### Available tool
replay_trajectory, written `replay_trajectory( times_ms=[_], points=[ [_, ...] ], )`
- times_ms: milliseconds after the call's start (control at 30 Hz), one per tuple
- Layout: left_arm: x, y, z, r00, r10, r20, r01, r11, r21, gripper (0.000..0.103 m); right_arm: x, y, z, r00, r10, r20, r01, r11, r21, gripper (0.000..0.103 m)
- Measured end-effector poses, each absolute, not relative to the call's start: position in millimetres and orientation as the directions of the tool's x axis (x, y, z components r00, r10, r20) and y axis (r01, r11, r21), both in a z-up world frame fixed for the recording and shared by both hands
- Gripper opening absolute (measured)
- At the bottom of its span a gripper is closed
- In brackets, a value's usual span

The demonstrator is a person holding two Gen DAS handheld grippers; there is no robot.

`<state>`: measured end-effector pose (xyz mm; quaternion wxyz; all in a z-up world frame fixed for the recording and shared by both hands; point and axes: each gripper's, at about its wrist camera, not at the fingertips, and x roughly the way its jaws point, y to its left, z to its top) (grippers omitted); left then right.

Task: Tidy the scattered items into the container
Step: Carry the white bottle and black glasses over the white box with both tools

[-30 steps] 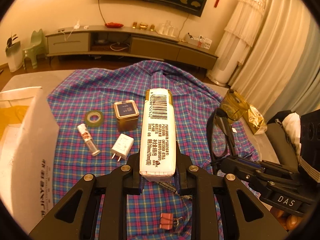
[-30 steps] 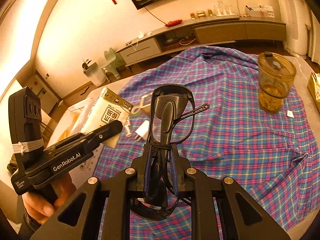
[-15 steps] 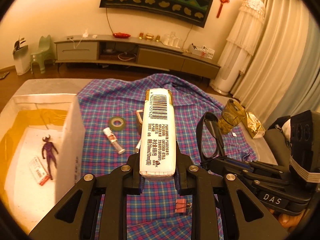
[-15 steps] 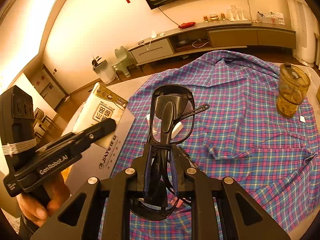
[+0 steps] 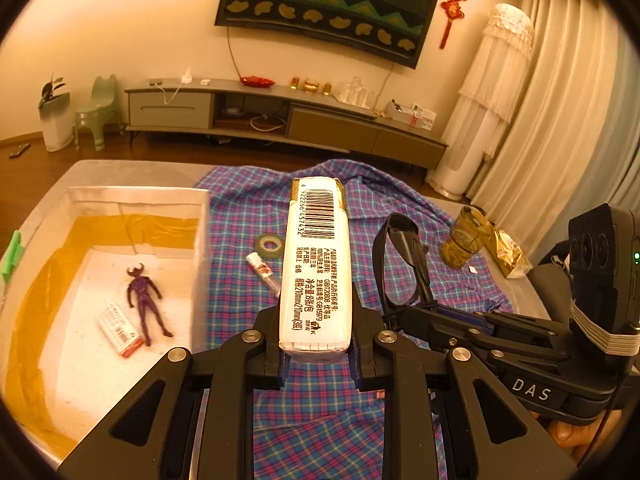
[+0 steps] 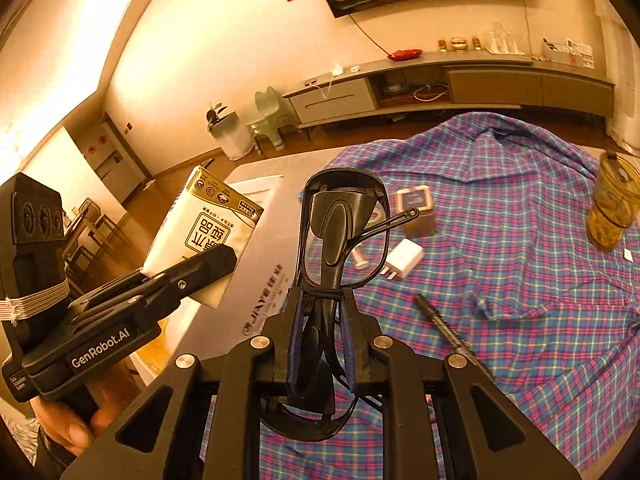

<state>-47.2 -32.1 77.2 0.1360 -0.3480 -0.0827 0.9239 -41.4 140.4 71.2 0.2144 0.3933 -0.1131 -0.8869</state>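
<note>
1. My left gripper [image 5: 316, 360] is clenched on the tissue pack [image 5: 316, 264], held just right of the container [image 5: 200, 248].
2. My right gripper [image 6: 320, 344] is clenched on the glasses [image 6: 344, 224], above the plaid cloth [image 6: 520, 280].

Tissue pack [image 5: 316, 264] hides tube's [image 5: 262, 270] end (box [image 5: 200, 240] edge blurred).

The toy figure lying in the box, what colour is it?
Purple: the toy figure lies on the floor of the box, seen best in the left wrist view.
</note>
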Motion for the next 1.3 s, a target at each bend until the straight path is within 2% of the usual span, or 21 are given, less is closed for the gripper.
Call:
replay_trajectory(
  times_ms=[700,1300],
  points=[
    [-10.7,-121.8,83.4,-0.762,0.245,-0.6,-0.089,-0.957,-0.278,0.023,-18.0,55.9,95.7,-0.594,-0.525,-0.61,0.423,-0.848,0.319,0.019],
    [-8.9,-169.6,79.1,-0.77,0.194,-0.609,-0.005,-0.955,-0.298,0.023,-9.3,-10.0,101.4,-0.571,-0.574,-0.587,0.516,-0.807,0.287,0.019]
  ],
)
